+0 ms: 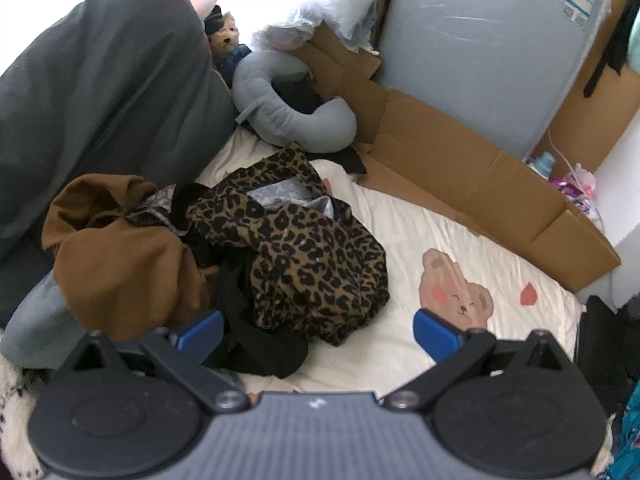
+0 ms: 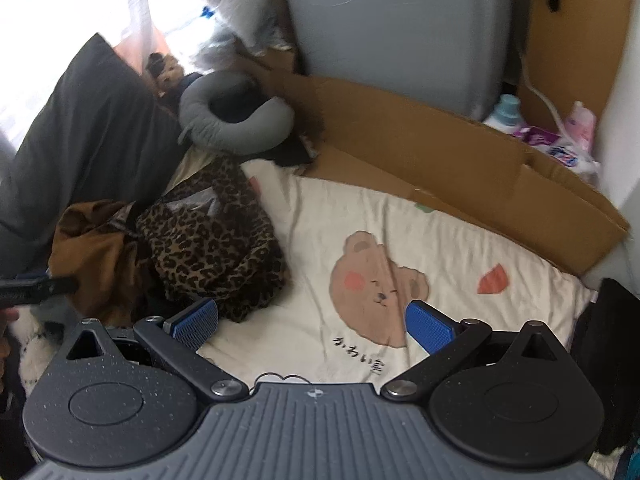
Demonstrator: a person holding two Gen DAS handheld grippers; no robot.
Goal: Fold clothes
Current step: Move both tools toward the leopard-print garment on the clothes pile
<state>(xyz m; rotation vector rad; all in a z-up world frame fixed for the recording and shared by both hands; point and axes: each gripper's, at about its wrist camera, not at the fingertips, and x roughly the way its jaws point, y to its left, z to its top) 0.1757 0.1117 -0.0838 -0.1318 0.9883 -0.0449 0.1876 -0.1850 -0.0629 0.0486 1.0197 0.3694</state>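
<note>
Clothes (image 1: pixel 304 248) heaped just beyond left hand-held gripper (image 1: pixel 316 332).

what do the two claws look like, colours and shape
Both look alike. The left claw and right claw each have two blue textured pads on black angled links with silver pivot screws, two round black discs either side, and a ribbed grey body in the middle with a small white mark. No cables or sleeves show.

Grey neck pillow (image 1: pixel 288 120) lies beside flattened cardboard (image 1: pixel 480 176).
</note>
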